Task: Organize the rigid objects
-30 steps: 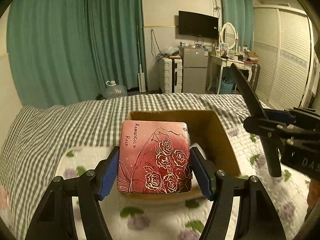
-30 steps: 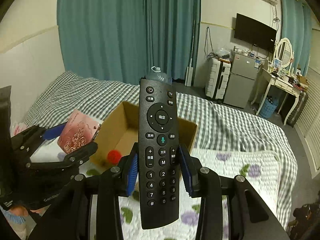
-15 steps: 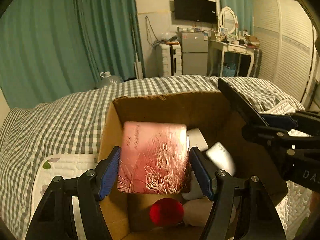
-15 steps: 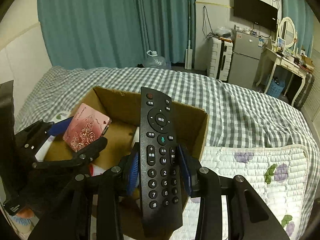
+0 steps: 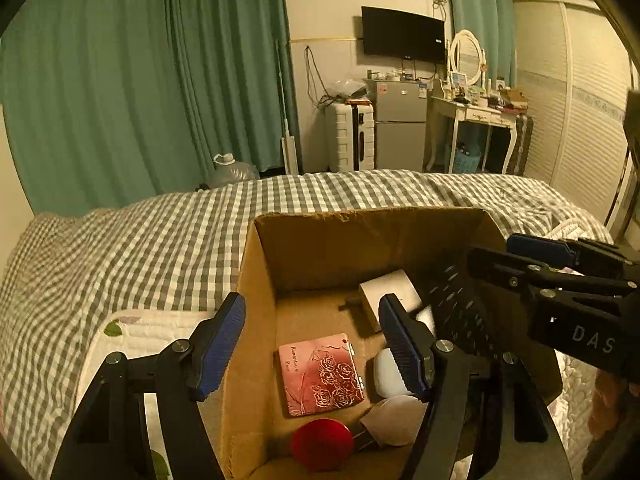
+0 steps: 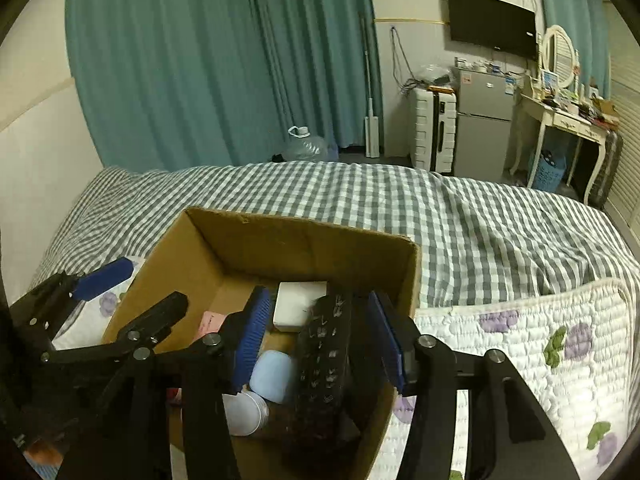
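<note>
A cardboard box (image 5: 304, 248) stands on the bed; it also shows in the right wrist view (image 6: 224, 252). My left gripper (image 5: 314, 344) is open above the box's left part. The pink rose case (image 5: 320, 374) lies flat on the box floor below it. My right gripper (image 6: 320, 340) is open over the box's right side. The black remote (image 6: 324, 364) stands tilted between its jaws, blurred, free of the pads; it also shows in the left wrist view (image 5: 460, 312).
In the box lie a red ball (image 5: 322, 444), a white box (image 5: 388, 296), a pale rounded case (image 6: 272, 376) and a white round lid (image 6: 244, 414). A checked sheet (image 6: 440, 216) and a flowered quilt (image 6: 540, 352) surround the box.
Both grippers moved down over the box and opened. The pink case dropped from my left gripper to the box floor. The remote left my right gripper's hold and is falling into the box.
</note>
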Motion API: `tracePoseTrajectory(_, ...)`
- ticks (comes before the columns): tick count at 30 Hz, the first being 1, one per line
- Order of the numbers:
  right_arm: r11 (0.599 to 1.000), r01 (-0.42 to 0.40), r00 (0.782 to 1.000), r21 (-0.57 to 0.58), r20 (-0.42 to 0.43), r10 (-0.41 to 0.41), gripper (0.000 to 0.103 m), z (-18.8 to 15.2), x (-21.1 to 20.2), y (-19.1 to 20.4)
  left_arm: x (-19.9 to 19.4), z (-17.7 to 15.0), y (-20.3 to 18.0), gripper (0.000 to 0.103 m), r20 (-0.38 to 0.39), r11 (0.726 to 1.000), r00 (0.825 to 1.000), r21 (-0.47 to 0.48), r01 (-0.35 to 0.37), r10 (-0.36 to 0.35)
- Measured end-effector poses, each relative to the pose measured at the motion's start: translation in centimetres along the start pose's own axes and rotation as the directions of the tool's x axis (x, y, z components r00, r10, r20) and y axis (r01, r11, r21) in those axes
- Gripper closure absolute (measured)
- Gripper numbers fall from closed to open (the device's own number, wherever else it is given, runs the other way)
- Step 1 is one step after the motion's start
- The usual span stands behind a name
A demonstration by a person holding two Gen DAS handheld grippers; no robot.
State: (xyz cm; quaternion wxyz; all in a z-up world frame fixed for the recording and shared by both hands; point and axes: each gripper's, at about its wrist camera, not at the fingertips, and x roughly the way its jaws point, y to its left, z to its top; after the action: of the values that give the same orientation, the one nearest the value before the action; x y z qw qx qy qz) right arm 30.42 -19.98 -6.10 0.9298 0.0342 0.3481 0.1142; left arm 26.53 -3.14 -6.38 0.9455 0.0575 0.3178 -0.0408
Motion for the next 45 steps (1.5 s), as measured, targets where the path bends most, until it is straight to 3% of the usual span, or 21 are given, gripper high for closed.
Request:
tracePoseTrajectory(4,0.999,0.040,0.999,0.007,0.004,-0.040,0.052,-0.1,-1.7,-0.4,-1.3,0.1,-0.1,0.031,-0.008,1.000,1.000,-0.012,-0.005,0.005)
tracePoseTrajectory(9,0.998,0.063,0.996,0.020,0.065,-0.064,0.052,0.2,-7.7,-0.3,-7.0,1.3,-1.1,0.031,0.042,1.000,0.999,-0.004,0.012,-0.012)
tracePoseTrajectory(16,0.995,0.093,0.980,0.020,0.174,-0.095,0.048,0.2,-17.5,1.4,-16.7,2.8,-1.8,0.031,0.165,1.000,0.986,-0.005,-0.003,0.004)
tracePoseTrajectory(20,0.994,0.109,0.959,0.027,0.259,-0.112,0.045,-0.2,-23.7,2.5,-22.0,3.3,-2.2,0.031,0.257,1.000,0.966,-0.008,-0.006,0.008)
tracePoseTrajectory(25,0.987,0.157,0.934,0.035,0.319,-0.160,0.030,-1.4,-29.1,4.2,-25.9,2.2,-2.2,0.031,0.305,1.000,0.952,-0.031,0.003,0.006)
tracePoseTrajectory(28,0.986,0.163,0.907,0.035,0.387,-0.164,0.008,-2.6,-31.9,5.3,-27.7,1.3,-2.0,0.031,0.342,0.999,0.940,-0.049,0.011,0.007)
tracePoseTrajectory(34,0.983,0.181,0.887,0.033,0.425,-0.178,0.000,-3.9,-32.4,6.5,-30.2,-1.2,-1.2,0.027,0.425,0.998,0.904,-0.061,-0.012,0.037)
tracePoseTrajectory(36,0.984,0.172,0.885,0.042,0.432,-0.173,0.000,-4.6,-32.0,6.4,-30.2,-1.9,-0.9,0.027,0.429,0.998,0.902,-0.058,-0.019,0.042)
tracePoseTrajectory(40,0.987,0.160,0.902,0.029,0.401,-0.158,0.000,-5.8,-30.0,6.6,-29.8,-3.2,-0.5,0.027,0.422,0.997,0.904,-0.062,-0.042,0.064)
tracePoseTrajectory(43,0.985,0.172,0.900,0.020,0.404,-0.166,0.000,-6.6,-28.6,7.0,-29.1,-4.1,0.2,0.027,0.426,0.997,0.904,-0.074,-0.011,0.042)
tracePoseTrajectory(45,0.984,0.179,0.893,0.022,0.415,-0.172,0.000,-7.1,-27.9,7.0,-28.2,-4.9,0.1,0.027,0.422,0.998,0.905,-0.057,-0.035,0.056)
